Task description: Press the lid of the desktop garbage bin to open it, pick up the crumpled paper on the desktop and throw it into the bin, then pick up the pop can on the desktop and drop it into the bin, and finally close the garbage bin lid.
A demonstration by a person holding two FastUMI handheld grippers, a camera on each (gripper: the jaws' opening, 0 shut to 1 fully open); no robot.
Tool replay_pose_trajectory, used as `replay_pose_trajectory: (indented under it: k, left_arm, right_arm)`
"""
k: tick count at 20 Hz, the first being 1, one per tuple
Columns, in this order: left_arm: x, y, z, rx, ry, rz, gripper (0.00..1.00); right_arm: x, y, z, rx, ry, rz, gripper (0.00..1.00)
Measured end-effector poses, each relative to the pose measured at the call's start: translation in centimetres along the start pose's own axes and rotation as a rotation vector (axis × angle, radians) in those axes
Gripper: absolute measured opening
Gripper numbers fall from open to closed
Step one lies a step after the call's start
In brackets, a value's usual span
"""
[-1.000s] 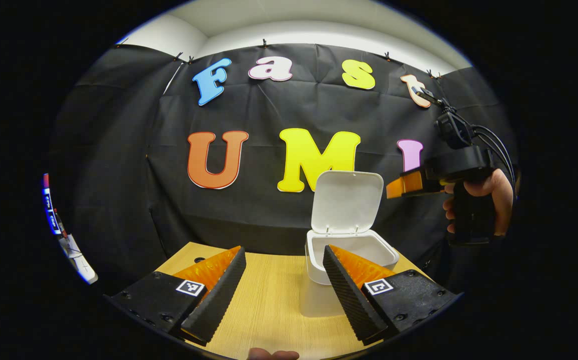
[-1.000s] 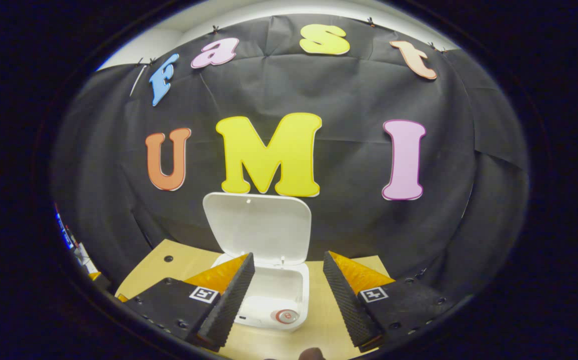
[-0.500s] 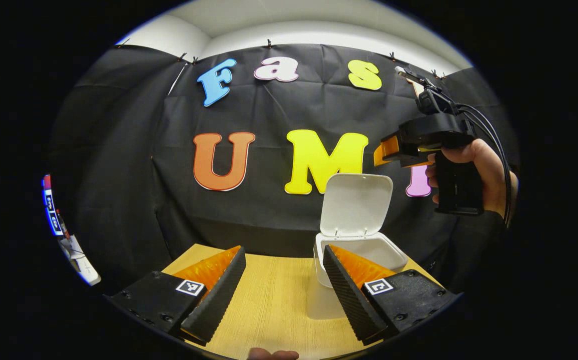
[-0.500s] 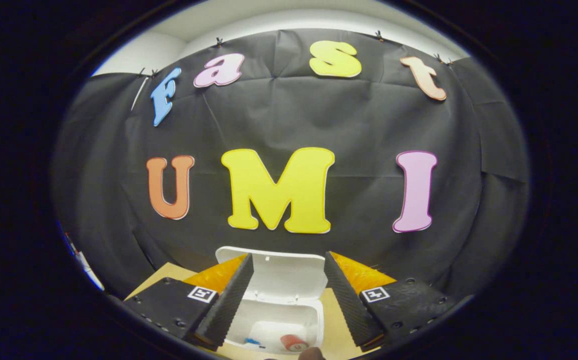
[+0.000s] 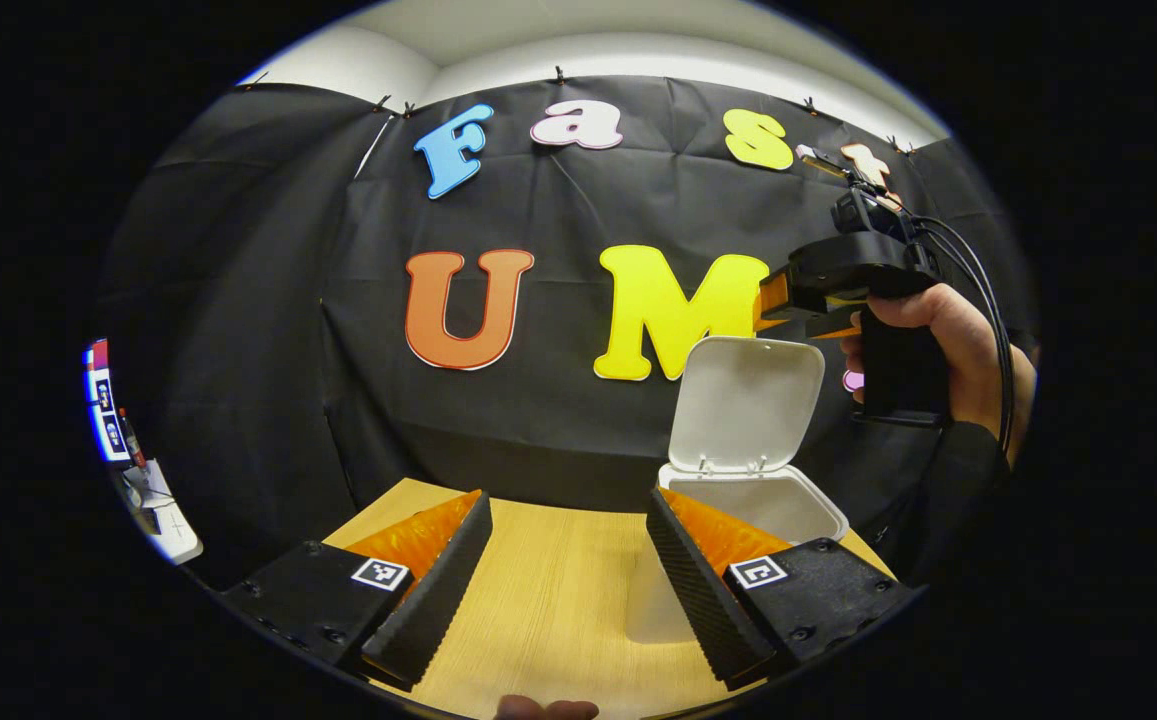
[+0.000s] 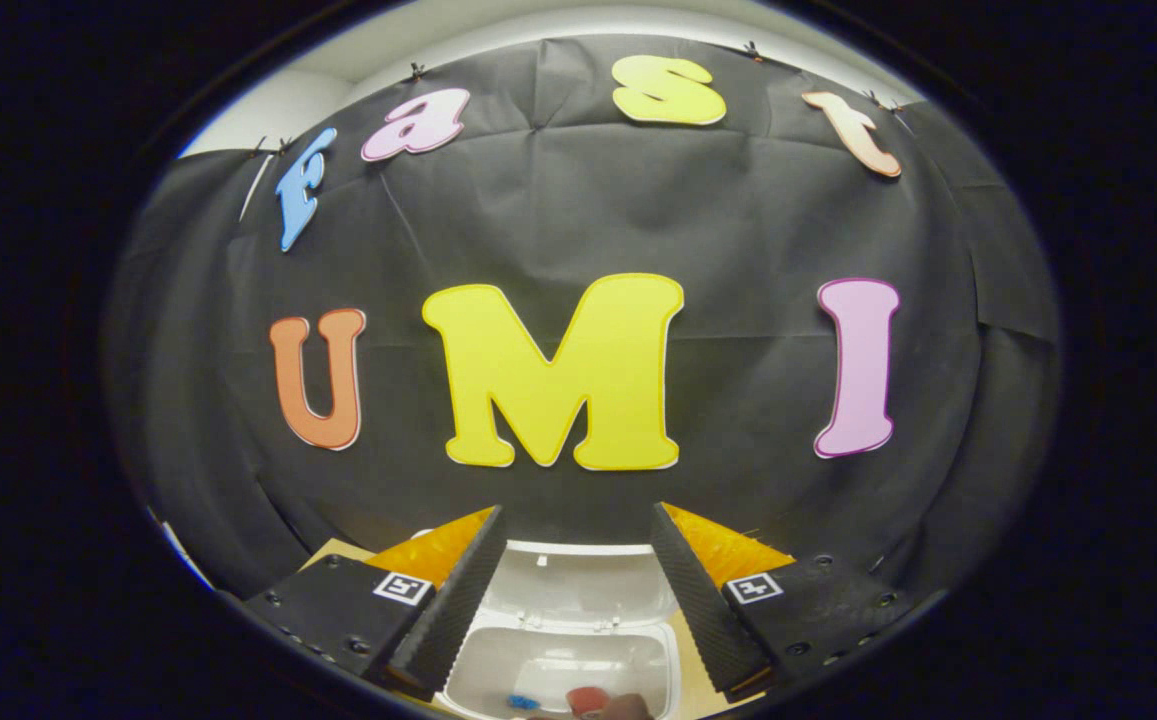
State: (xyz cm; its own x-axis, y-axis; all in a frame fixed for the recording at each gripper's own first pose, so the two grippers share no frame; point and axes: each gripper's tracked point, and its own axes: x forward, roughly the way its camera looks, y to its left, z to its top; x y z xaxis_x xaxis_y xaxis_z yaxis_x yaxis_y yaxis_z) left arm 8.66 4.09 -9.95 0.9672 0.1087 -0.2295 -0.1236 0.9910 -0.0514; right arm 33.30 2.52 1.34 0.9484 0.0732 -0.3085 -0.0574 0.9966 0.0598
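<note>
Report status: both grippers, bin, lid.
Left gripper open, empty, low over the table. Right gripper open, empty, above the bin. Lid upright, not yet closed. Red item inside, nothing blocking.

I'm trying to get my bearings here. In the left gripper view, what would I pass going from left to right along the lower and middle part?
Left gripper over the wooden table → white bin with raised lid → right gripper, held in a hand.

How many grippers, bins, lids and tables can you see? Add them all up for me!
Grippers: 2, the left gripper and the right gripper, both with jaws open
Bins: 1, the white bin
Lids: 1, the lid standing up
Tables: 1, the wooden table
Total: 5
</note>
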Motion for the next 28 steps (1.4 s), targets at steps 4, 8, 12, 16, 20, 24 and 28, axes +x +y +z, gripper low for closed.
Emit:
replay_pose_trajectory:
  k: [4, 8, 12, 16, 20, 24, 28]
  left_arm:
    - [0.5, 0.1, 0.0, 0.004, 0.003, 0.004, 1.00]
    - [0.6, 0.4, 0.0, 0.006, 0.001, 0.006, 1.00]
    - [-0.1, 0.4, 0.5, 0.010, -0.015, -0.004, 1.00]
    - [-1.2, 0.3, 0.9, 0.013, -0.033, -0.021, 1.00]
    - [-2.6, 0.2, 1.3, 0.021, -0.046, -0.038, 1.00]
    - [-4.0, 0.2, 1.4, 0.029, -0.059, -0.057, 1.00]
    - [-5.4, 0.4, 1.5, 0.040, -0.067, -0.066, 1.00]
  right_arm:
    - [1.0, 0.3, -0.5, 0.007, 0.015, -0.002, 0.91]
    - [0.7, 0.3, -0.6, 0.008, 0.020, -0.001, 0.91]
    - [-0.2, 0.2, -1.1, 0.026, 0.039, 0.000, 0.92]
    - [-2.0, 0.3, -2.2, 0.025, 0.049, -0.004, 0.92]
    - [-4.5, 0.4, -4.1, 0.026, 0.076, -0.002, 0.92]
    - [-6.7, 0.3, -6.5, 0.035, 0.111, -0.003, 0.93]
    - [-8.3, 0.1, -9.5, 0.039, 0.160, -0.013, 0.93]
